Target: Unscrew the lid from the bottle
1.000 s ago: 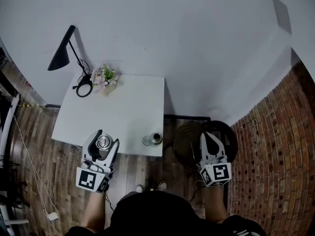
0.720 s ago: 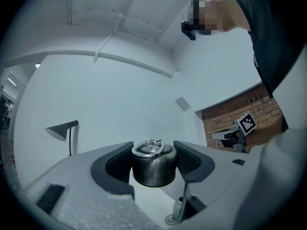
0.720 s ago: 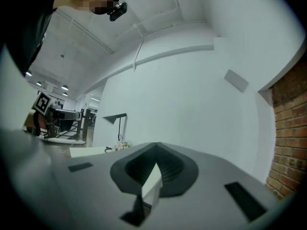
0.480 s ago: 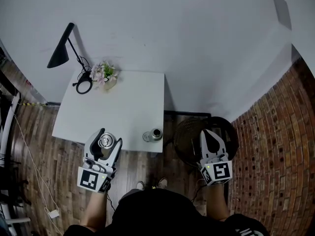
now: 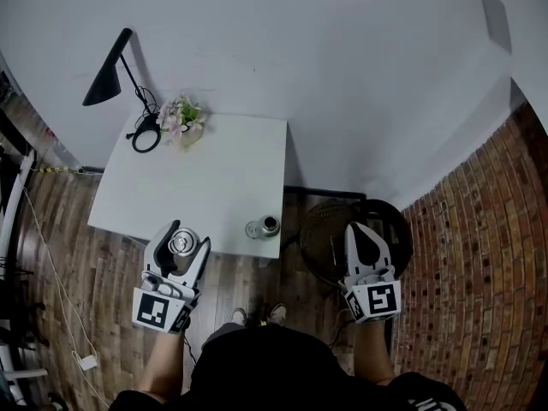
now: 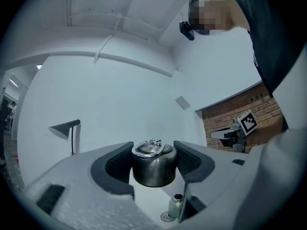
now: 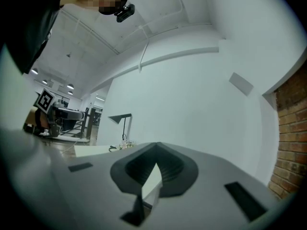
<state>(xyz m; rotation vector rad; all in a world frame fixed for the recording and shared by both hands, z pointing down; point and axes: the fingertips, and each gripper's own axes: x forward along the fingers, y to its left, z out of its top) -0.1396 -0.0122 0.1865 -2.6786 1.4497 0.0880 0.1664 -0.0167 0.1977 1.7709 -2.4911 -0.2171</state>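
A small steel bottle (image 5: 271, 223) stands uncapped near the front right edge of the white table (image 5: 214, 182); it shows again low between the jaws in the left gripper view, bottle (image 6: 176, 206). My left gripper (image 5: 181, 239) hovers off the table's front edge, shut on the steel lid (image 5: 181, 245) with a ring handle. The dark pads press both sides of the lid (image 6: 152, 169), held by the left gripper (image 6: 153, 158). My right gripper (image 5: 360, 233) is shut and empty, to the right of the table; in its own view the right gripper (image 7: 154, 166) holds nothing.
A black desk lamp (image 5: 108, 79) and a small flower pot (image 5: 179, 125) stand at the table's back left. A small flat disc (image 5: 253, 228) lies beside the bottle. A dark round basket (image 5: 330, 229) sits under my right gripper. A brick wall (image 5: 479, 272) runs at the right.
Only the head view has shifted slightly; both grippers keep their places and the lid stays in the left one.
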